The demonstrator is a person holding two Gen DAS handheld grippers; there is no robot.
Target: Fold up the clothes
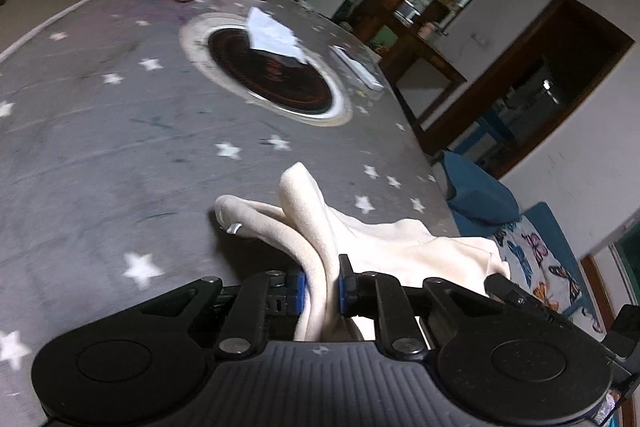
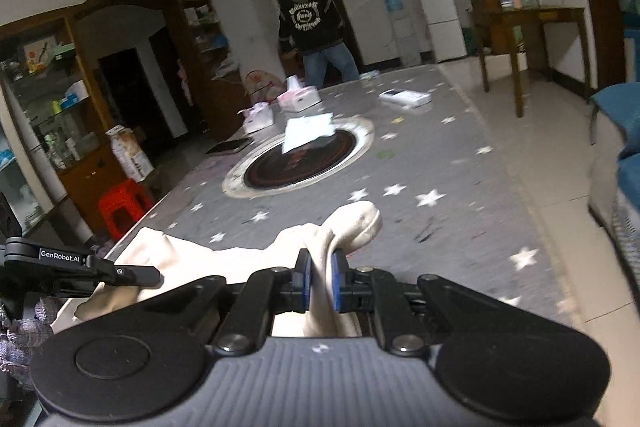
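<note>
Star-print table (image 1: 100, 131), cream garment (image 1: 384, 239), bunched, limp

Bare tabletop (image 1: 100, 155) before round cooktop (image 1: 272, 75)

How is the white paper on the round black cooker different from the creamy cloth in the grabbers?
The white paper is small, flat and crisp-edged; the cream cloth is bigger, soft and bunched in folds. The paper lies loose over the round cooker, touched by nothing; the cloth is pinched by the left gripper and the right gripper. Both are pale and lie over the starry grey table.
</note>
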